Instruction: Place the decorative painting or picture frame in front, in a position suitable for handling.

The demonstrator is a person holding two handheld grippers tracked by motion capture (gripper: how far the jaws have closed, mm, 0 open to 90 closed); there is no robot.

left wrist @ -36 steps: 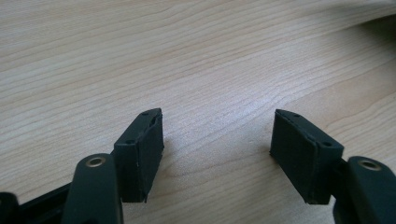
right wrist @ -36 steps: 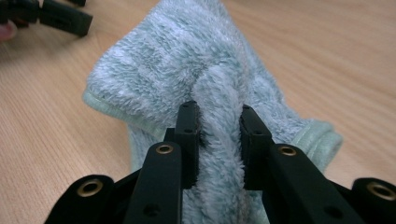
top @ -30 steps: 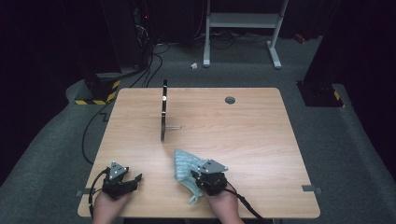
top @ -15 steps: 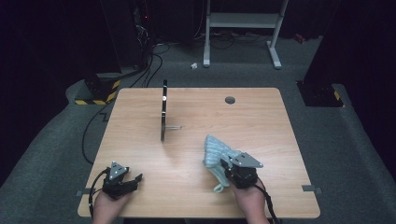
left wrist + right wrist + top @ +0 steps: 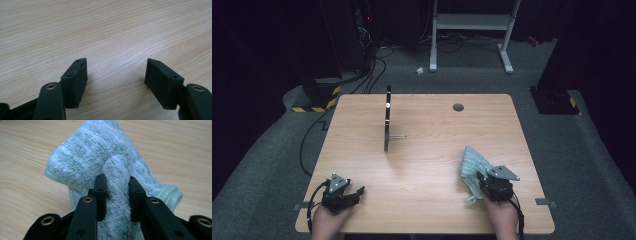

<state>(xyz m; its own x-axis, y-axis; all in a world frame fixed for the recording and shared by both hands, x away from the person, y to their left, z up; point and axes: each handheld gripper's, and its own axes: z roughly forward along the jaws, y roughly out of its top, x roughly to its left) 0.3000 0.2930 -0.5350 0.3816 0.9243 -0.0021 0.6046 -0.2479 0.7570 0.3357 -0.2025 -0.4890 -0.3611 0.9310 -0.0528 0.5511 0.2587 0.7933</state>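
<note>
Meanwhile, at a pale wooden table (image 5: pixel 427 150), a person works with two hand-held black two-jaw grippers. Seen from the high view, the right gripper (image 5: pixel 479 181) sits toward the table's 4 o'clock area, its jaws pinched on a fluffy pale-green terry cloth with faint stripes (image 5: pixel 473 165). The cloth fans out from the jaws toward 11 o'clock, bunched and partly lifted, with one hemmed end trailing down beside the gripper toward the table's near edge. In the right gripper view, the right gripper (image 5: pixel 117 192) has a thick fold of the cloth (image 5: pixel 100 152) squeezed between its two black pads, and the rest of the cloth spreads over the wood beyond them.

The left gripper (image 5: pixel 354 192) rests at the table's 7 o'clock corner, held in the person's left hand (image 5: pixel 329 220), well apart from the cloth. In the left gripper view, the left gripper (image 5: pixel 116 75) has its jaws spread wide over bare wood grain, with nothing between them.

Toward 11 o'clock of the table's middle stands a thin black upright panel (image 5: pixel 387 120), seen edge-on, with a short metal peg (image 5: pixel 398 136) sticking out toward 3 o'clock. A small dark round grommet (image 5: pixel 458 107) is set in the tabletop near the far edge at 1 o'clock.
</note>
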